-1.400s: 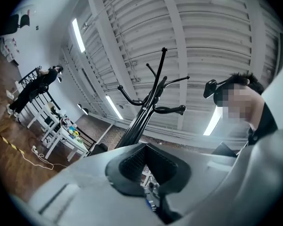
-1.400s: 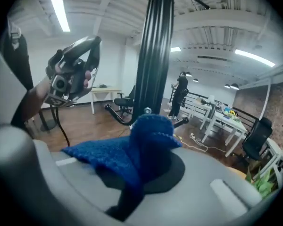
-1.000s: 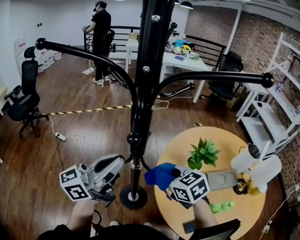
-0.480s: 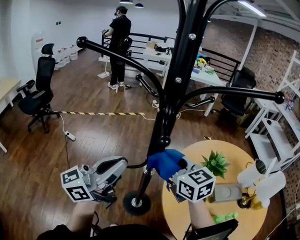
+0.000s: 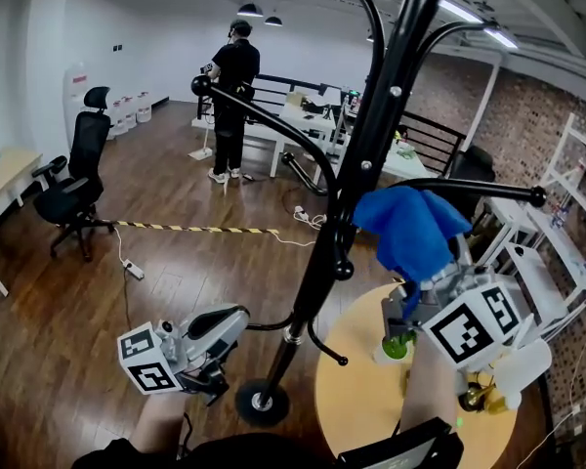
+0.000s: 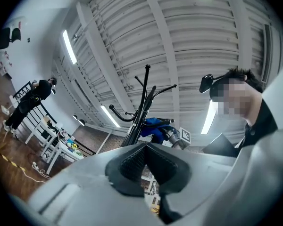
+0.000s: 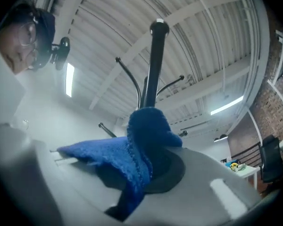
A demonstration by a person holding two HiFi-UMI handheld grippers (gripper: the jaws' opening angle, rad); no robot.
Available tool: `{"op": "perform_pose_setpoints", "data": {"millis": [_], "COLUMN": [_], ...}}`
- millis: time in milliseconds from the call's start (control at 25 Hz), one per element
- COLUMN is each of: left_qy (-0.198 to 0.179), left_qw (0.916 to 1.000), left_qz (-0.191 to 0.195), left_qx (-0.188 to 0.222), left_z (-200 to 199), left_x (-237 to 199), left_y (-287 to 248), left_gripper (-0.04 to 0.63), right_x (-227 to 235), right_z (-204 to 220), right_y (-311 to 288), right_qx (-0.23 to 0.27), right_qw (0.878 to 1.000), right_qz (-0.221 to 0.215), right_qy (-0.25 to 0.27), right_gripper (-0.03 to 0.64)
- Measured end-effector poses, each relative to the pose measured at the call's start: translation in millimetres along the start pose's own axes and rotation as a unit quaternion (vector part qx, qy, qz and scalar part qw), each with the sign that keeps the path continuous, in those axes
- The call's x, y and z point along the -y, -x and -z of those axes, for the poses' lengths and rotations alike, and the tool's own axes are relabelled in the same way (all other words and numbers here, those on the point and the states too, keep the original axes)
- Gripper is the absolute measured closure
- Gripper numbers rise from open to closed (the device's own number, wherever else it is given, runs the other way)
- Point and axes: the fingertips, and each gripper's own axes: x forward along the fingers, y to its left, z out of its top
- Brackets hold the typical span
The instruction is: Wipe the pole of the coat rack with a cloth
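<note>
the cloth [image 5: 410, 225] has climbed from low down to mid-height, just beside the coat rack pole [image 5: 363, 154]. the pole looks rigid. the cloth is soft and limp, clamped by a fold in the right gripper's [image 5: 417, 286] jaws. the left gripper's [image 6: 144, 161] jaws sit together, empty.

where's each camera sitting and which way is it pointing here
Head view: on the person's head, looking down at the black metal coat rack pole; shows left gripper low, right gripper holding blue cloth.
Left gripper view: on that gripper, facing up at the ceiling past its shut, empty jaws.
Right gripper view: on that gripper, facing up the pole; jaws clamp the cloth.
All three show pole and cloth.
</note>
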Motion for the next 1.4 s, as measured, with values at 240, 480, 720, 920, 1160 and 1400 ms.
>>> {"op": "perform_pose_setpoints", "data": {"millis": [240,480,720,920,1160,1400], "left_qy": [0.003,0.012,0.015,0.006,0.0,0.008], "left_qw": [0.9998,0.9992,0.9996,0.9998,0.9989,0.9988], "left_qz": [0.018,0.038,0.022,-0.009,-0.043,-0.048], "left_qx": [-0.004,-0.006,0.002,0.014,0.019,0.009], "left_z": [-0.1,9.1,4.3,-2.1,-9.6,-2.4], "left_x": [4.0,9.6,14.0,1.1,-5.7,-5.8], "left_y": [-17.2,-29.2,-13.3,10.9,31.4,29.7], "left_gripper": [0.593,0.593,0.593,0.593,0.594,0.593], "right_x": [14.2,20.1,23.5,15.3,9.8,2.8], "right_z": [-76.2,-107.5,-75.1,3.4,77.9,193.8], "right_y": [53.2,82.5,54.6,4.9,-2.8,42.7], "right_qx": [0.102,0.15,0.119,0.029,-0.014,-0.141], "right_qw": [0.994,0.987,0.991,0.998,0.999,0.987], "right_qz": [0.041,0.053,0.065,0.041,0.041,0.055], "right_qy": [0.008,-0.008,-0.019,-0.023,-0.032,-0.046], "right_gripper": [0.594,0.594,0.594,0.594,0.594,0.595]}}
